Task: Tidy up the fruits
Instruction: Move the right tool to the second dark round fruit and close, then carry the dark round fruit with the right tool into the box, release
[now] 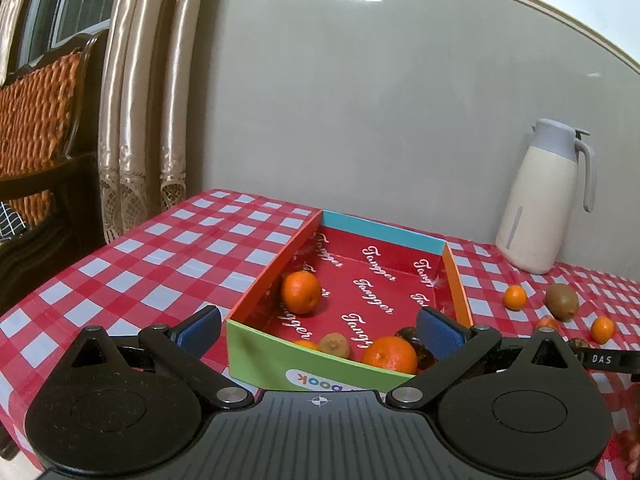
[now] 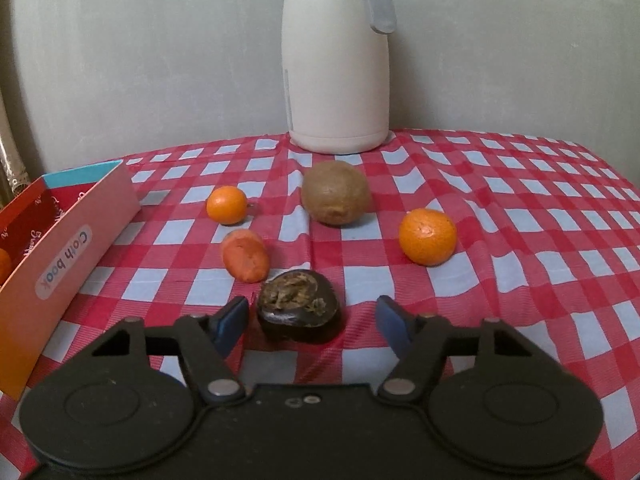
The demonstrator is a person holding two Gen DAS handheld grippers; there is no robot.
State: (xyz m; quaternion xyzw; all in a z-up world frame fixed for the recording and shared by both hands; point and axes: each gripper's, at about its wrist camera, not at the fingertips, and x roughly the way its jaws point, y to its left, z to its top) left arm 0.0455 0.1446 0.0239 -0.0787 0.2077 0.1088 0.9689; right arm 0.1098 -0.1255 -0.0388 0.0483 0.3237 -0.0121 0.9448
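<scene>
Right between the right gripper [image 2: 310,322] fingers sits a dark, wrinkled round fruit with a brownish crusty top [image 2: 298,310]; the left finger [image 2: 232,320] is just beside it, the right finger stands clear, so the fingers are parted and not yet clenched on it. Just beyond the left finger lies a stubby orange-red piece like a carrot end [image 2: 245,255], then a small orange citrus [image 2: 227,205]. Straight ahead is a fuzzy brown kiwi [image 2: 336,193], and off beyond the right finger a larger orange mandarin [image 2: 428,236]. Farthest back stands a cream jug with a grey handle [image 2: 336,68].

The left gripper [image 1: 320,330] hangs released, its fingers straddling the near wall of the colourful cardboard box with a red printed lining [image 1: 276,352], holding nothing. Inside lie several fruits already: a mandarin, a kiwi and a dark fruit near the fingers, and another mandarin along the box's left wall.

By my reading the sorting is roughly halfway, with five pieces left on the red-and-white checked desk [image 2: 520,240]. The box's near wall hides part of its contents, and one orange piece there is barely visible.
</scene>
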